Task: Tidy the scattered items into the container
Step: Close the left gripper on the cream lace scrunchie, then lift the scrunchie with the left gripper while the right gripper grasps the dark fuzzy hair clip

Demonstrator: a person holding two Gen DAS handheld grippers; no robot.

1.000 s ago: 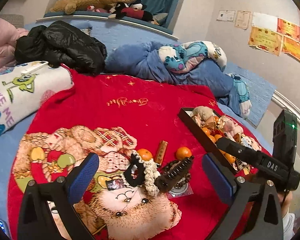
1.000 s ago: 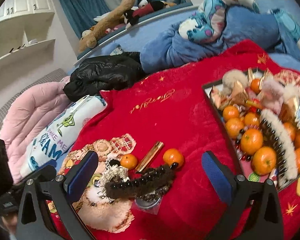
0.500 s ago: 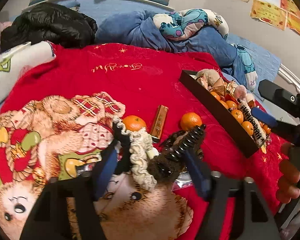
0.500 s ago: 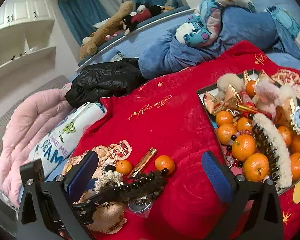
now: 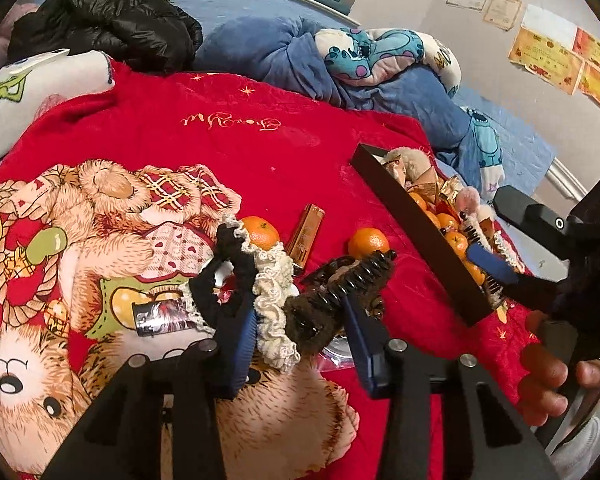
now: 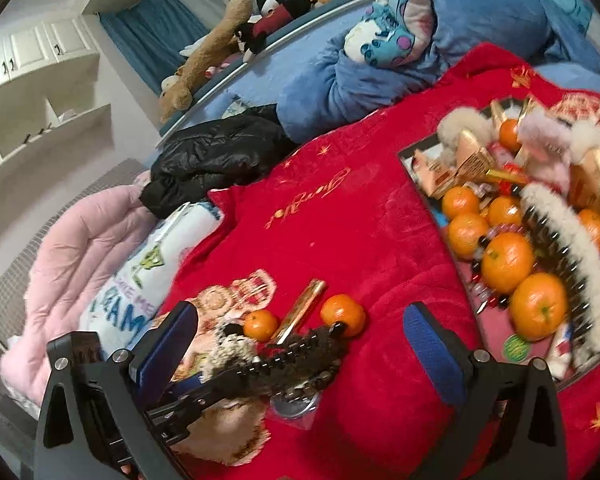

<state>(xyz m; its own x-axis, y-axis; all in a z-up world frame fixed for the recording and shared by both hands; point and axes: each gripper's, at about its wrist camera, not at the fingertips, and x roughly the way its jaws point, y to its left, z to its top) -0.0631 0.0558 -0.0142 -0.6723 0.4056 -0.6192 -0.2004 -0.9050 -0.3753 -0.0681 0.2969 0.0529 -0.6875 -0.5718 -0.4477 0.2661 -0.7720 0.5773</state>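
left gripper [image 5: 300,324] low with fingers partly closed, right gripper [image 6: 300,344] hanging wide open, a hand [image 5: 548,380] gripping its handle

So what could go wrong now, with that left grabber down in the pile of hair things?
The left gripper brackets both the cream scrunchie and the brown hair claw, so closing may catch two tangled items or only the frill, which could slip. Lifting might also drag the clear packet lying under the pile. The tray already looks heaped with oranges, so a dropped item may roll out.
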